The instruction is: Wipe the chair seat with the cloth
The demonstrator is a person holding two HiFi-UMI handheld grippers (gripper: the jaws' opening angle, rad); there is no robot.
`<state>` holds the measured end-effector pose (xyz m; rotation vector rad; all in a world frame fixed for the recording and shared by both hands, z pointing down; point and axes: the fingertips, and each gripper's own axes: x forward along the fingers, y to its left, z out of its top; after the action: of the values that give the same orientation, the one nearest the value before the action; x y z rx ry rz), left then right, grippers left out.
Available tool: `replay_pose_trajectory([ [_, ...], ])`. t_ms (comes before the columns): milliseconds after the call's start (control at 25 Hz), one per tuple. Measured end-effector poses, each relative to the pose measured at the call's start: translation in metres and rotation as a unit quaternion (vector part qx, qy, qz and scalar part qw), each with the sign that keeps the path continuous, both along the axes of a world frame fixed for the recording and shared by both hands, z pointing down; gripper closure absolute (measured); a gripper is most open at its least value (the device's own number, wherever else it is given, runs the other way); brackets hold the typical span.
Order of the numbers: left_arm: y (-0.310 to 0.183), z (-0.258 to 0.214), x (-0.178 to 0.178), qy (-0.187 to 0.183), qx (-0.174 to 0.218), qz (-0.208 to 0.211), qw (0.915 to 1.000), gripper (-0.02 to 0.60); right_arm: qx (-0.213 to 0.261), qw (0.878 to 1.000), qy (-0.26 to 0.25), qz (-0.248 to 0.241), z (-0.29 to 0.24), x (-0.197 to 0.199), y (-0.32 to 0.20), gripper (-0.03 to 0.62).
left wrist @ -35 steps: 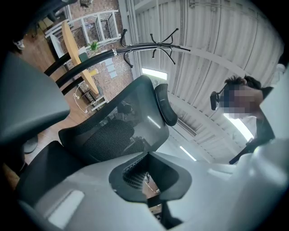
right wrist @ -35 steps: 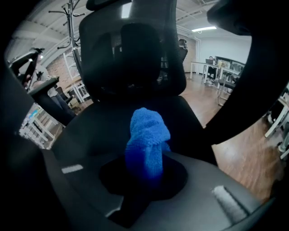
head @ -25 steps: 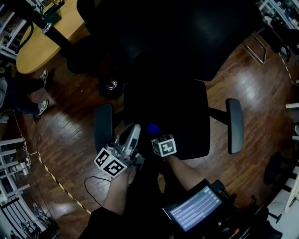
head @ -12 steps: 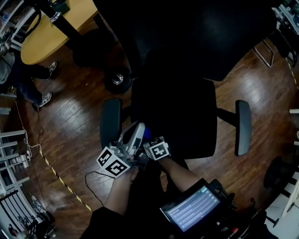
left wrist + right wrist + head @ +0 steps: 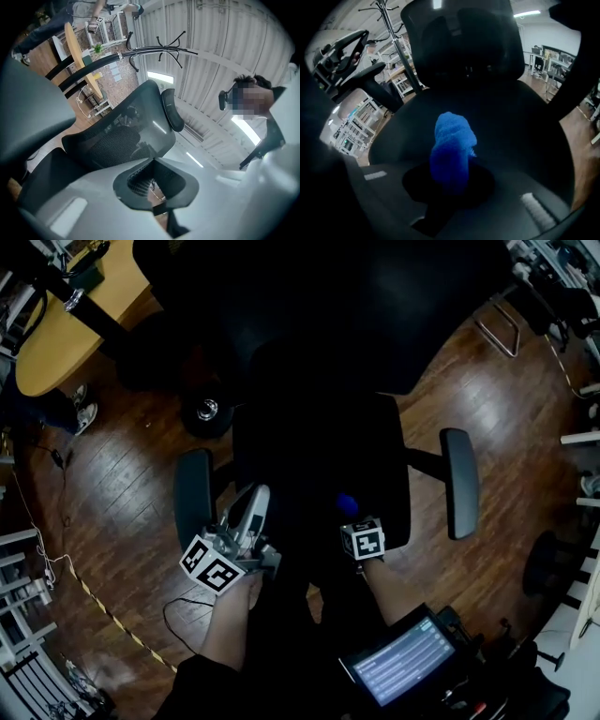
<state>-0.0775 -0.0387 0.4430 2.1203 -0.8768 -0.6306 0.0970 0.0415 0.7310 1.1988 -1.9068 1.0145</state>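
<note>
Cloth (image 5: 347, 503) swept across from left front to right front of the chair seat (image 5: 319, 446), pinched tight in right gripper (image 5: 351, 514), so probably mid-wipe; left gripper (image 5: 257, 497) closed, empty, beside armrest (image 5: 193, 499).

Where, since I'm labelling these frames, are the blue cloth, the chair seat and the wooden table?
blue cloth (image 5: 452, 145), right gripper view, its bunched middle.
chair seat (image 5: 319, 456), head view, bare centre.
wooden table (image 5: 47, 352), head view, bare top.
</note>
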Motion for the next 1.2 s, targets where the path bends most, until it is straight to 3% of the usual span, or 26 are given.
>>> replay_pose_trajectory([
  [160, -0.001, 0.003, 0.006, 0.002, -0.004, 0.007, 1.0000, 0.591, -0.003, 0.997, 0.042, 0.070, 0.001, 0.087, 0.010, 0.549],
  [240, -0.002, 0.004, 0.007, 0.003, -0.005, 0.009, 0.9999, 0.591, 0.003, 0.995, 0.046, 0.091, -0.001, 0.110, 0.011, 0.549],
  [640, -0.004, 0.008, 0.007, 0.003, -0.012, 0.006, 0.9999, 0.591, 0.000, 0.992, 0.065, 0.109, -0.010, 0.113, -0.001, 0.549],
  [880, 0.001, 0.005, 0.004, 0.017, -0.022, -0.003, 0.9996, 0.591, 0.027, 0.996, 0.015, 0.078, -0.030, 0.042, -0.098, 0.549],
  [1200, 0.002, 0.011, -0.003, 0.035, -0.051, -0.025, 0.9978, 0.591, 0.030, 0.997, -0.047, -0.048, -0.041, -0.124, -0.220, 0.549],
])
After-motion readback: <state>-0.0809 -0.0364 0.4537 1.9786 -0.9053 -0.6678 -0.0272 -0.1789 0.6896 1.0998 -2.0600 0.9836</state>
